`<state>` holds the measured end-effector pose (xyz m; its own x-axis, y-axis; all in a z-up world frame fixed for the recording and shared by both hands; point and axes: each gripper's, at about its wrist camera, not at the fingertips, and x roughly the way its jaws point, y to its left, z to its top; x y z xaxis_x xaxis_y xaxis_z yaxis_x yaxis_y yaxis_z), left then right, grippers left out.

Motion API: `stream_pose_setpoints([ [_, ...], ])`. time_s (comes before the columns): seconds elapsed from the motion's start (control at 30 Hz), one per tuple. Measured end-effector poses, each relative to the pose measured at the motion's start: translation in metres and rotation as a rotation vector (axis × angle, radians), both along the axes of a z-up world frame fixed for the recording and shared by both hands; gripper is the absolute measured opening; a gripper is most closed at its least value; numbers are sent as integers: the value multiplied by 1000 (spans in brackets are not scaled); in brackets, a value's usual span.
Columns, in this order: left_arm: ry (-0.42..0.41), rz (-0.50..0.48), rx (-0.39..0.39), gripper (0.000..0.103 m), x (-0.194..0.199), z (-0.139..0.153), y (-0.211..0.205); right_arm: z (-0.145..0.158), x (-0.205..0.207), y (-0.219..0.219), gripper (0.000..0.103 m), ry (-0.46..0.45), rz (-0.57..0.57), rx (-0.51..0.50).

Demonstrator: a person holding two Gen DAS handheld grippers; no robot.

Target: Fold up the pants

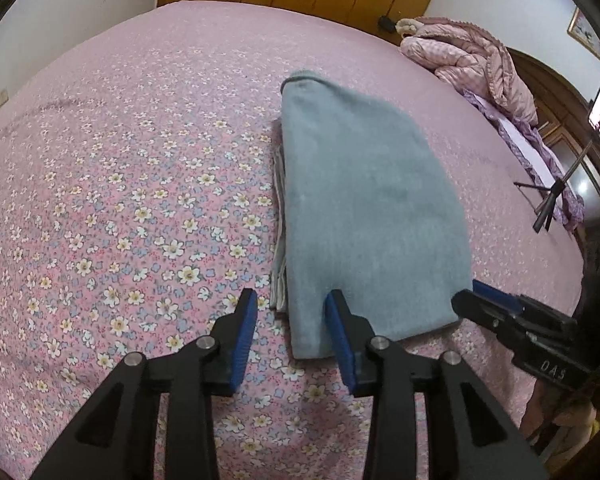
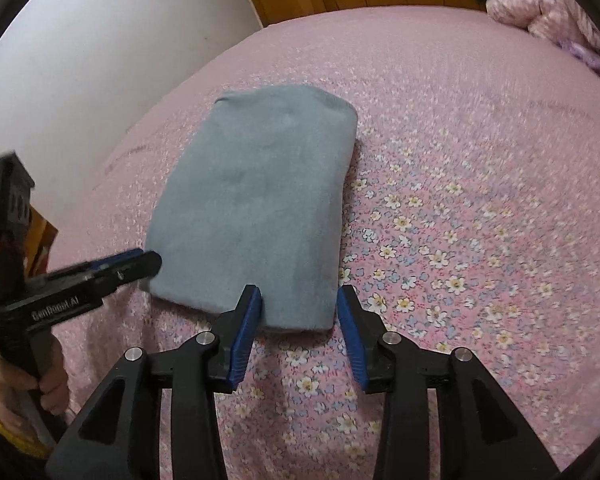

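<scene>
Now | folded grey-blue fleece pants (image 2: 256, 208) lie on floral pink bedsheet (image 1: 120, 200), long axis running away | left gripper (image 1: 292, 300) and right gripper (image 2: 300, 294) both open, straddling the near corners, equally near

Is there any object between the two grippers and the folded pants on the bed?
Nothing visible is in the way. The left gripper and the right gripper are both open at the near edge of the folded grey pants, which lie alone on the flowered bedsheet.
</scene>
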<state>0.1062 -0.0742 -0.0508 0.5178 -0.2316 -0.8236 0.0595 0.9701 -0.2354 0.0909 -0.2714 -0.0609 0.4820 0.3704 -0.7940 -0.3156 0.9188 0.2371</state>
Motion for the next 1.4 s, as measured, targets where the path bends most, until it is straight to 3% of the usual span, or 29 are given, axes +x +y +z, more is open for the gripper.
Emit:
stream_pose_setpoints([
  [0.13, -16, -10, 0, 40, -14, 9, 7, 12, -12, 1, 41, -27, 5, -25],
  [0.37, -29, -42, 42, 63, -43, 21, -1, 21, -41, -8, 42, -43, -20, -39],
  [0.43, -25, -46, 59, 67, -50, 20, -4, 21, -46, -11, 51, -38, -30, -64],
  [0.7, 70, -36, 85, 83, -56, 0, -14, 5, -53, -20, 64, 9, -74, -123],
  [1.1, 78, -32, 145, 95, -52, -11, -24, -14, -47, -14, 68, 29, -98, -197],
  [1.4, 100, 10, 235, 103, -38, -23, -58, -21, -49, -6, 77, 5, -113, -228],
])
